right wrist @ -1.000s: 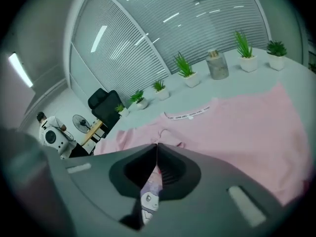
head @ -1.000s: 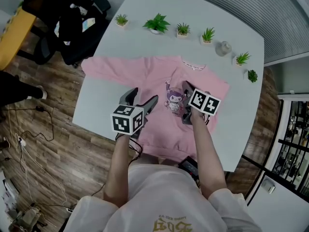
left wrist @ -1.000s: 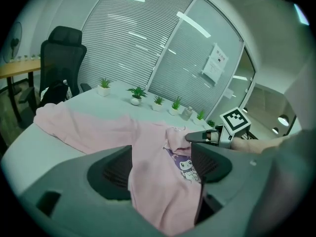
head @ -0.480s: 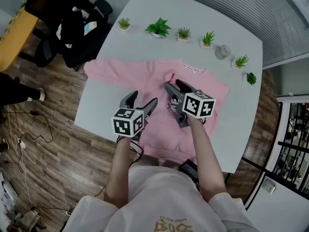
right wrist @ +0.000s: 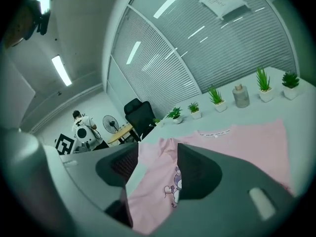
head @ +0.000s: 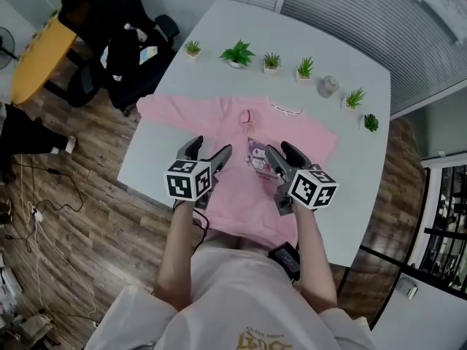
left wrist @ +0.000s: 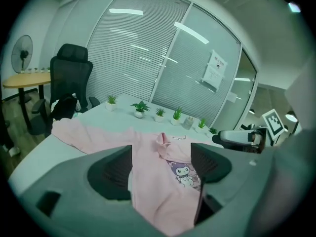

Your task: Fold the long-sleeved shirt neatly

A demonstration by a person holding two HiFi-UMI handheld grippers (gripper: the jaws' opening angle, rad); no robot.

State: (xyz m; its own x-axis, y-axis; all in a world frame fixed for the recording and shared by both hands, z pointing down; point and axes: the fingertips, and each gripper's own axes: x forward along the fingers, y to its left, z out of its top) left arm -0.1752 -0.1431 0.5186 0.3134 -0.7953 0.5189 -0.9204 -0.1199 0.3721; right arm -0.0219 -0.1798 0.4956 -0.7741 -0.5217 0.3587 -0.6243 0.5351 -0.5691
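Wood-plank flooring surrounds a white bench (head: 357,184) in an office with slatted blinds. A black chair (head: 109,28) stands off the bench's far left corner.

A pink long-sleeved shirt (head: 244,195) lies face-up across the bench, with its hem towards the person and its collar towards a row of small potted plants (head: 238,52). One sleeve (head: 164,109) stretches flat to the picture's left. The other sleeve looks already folded in over the chest, with its cuff (head: 246,115) puckered up just beside the collar.

The left gripper (head: 210,150) hovers over the shirt's left half with its jaws spread wide and nothing in them. The right gripper (head: 280,152) hangs above the cartoon print. Its jaws have just been opening, and only the shirt below shows between them, with nothing pinched.

The first sleeve fold seems done. The next move is probably for the left gripper to reach the outstretched cuff, close on it and carry it across the chest. The fold needs to mirror the first so both edges stay straight.
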